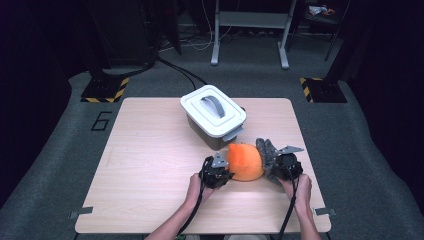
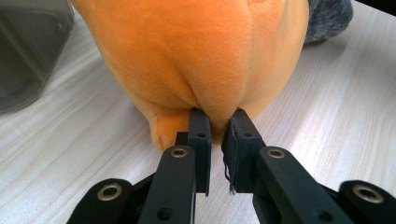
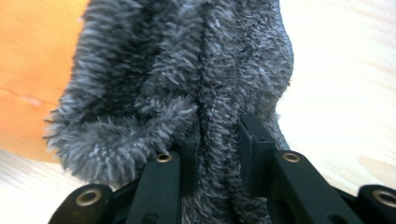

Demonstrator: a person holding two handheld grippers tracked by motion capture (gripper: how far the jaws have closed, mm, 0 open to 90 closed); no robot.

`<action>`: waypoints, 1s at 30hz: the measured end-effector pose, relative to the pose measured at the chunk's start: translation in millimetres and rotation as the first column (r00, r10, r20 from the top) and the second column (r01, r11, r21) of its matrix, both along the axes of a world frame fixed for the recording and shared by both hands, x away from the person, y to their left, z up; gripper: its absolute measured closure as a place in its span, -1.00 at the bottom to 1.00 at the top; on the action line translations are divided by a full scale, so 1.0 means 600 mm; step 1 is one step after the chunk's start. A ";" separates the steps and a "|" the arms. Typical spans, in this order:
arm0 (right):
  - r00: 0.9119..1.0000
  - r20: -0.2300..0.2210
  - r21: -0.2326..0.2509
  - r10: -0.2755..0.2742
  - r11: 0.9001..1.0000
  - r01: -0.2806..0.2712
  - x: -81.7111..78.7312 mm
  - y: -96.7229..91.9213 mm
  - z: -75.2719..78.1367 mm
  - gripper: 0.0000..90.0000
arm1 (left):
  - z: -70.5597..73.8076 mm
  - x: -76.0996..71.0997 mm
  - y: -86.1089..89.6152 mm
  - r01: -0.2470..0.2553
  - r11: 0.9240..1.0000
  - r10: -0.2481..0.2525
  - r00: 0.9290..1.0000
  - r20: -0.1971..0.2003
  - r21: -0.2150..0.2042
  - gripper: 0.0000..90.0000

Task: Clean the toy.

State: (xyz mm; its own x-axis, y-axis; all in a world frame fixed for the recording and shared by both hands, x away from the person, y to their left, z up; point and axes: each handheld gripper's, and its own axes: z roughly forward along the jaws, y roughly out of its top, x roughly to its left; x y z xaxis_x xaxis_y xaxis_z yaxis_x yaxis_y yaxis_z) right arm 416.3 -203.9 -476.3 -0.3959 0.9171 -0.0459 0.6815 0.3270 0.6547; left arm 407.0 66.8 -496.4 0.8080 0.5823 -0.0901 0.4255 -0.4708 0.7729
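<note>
Down at the near edge of the pale wooden counter (image 1: 150,165), both forearms reach forward, each hand wrapped round its tool. The left tongs (image 1: 223,172) pinch a fold of the round orange plush toy (image 1: 245,161), which rests just in front of the white lidded plastic box with a grey handle (image 1: 214,116). The right tongs (image 1: 270,165) are clamped on the toy's shaggy grey fur part (image 1: 265,151). Closer in, the left gripper view shows the pinched orange seam (image 2: 217,114); the right gripper view shows grey pile (image 3: 219,140) squeezed between the jaws.
</note>
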 end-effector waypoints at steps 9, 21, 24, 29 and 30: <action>0.998 -0.055 -0.027 -0.012 1.000 0.011 0.008 -0.007 -0.027 0.59 | 0.000 0.001 0.001 0.002 1.000 -0.002 1.000 -0.002 0.008 0.81; 0.991 0.130 -0.011 -0.019 1.000 0.021 -0.031 -0.018 0.068 0.59 | 0.000 0.003 0.003 0.008 1.000 -0.007 1.000 -0.007 0.013 0.81; 0.987 0.159 -0.015 -0.010 1.000 0.012 -0.039 -0.010 0.080 0.59 | 0.000 0.003 0.003 0.007 1.000 -0.007 1.000 -0.007 0.012 0.80; 0.978 0.205 0.015 0.043 0.999 -0.047 -0.052 0.008 0.100 0.59 | 0.000 0.004 0.004 0.008 1.000 -0.008 1.000 -0.008 0.011 0.80; 0.978 0.205 0.015 0.043 0.999 -0.047 -0.052 0.008 0.100 0.59 | 0.000 0.004 0.004 0.008 1.000 -0.008 1.000 -0.008 0.011 0.80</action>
State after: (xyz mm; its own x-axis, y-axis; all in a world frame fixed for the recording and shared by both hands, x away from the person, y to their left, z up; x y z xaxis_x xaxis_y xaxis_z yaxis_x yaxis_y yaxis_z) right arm 385.3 -199.3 -416.6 -0.4212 0.9001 -0.1120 0.5173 0.3398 0.7855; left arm 409.6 69.0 -496.7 0.8120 0.5767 -0.0900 0.4276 -0.4828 0.7643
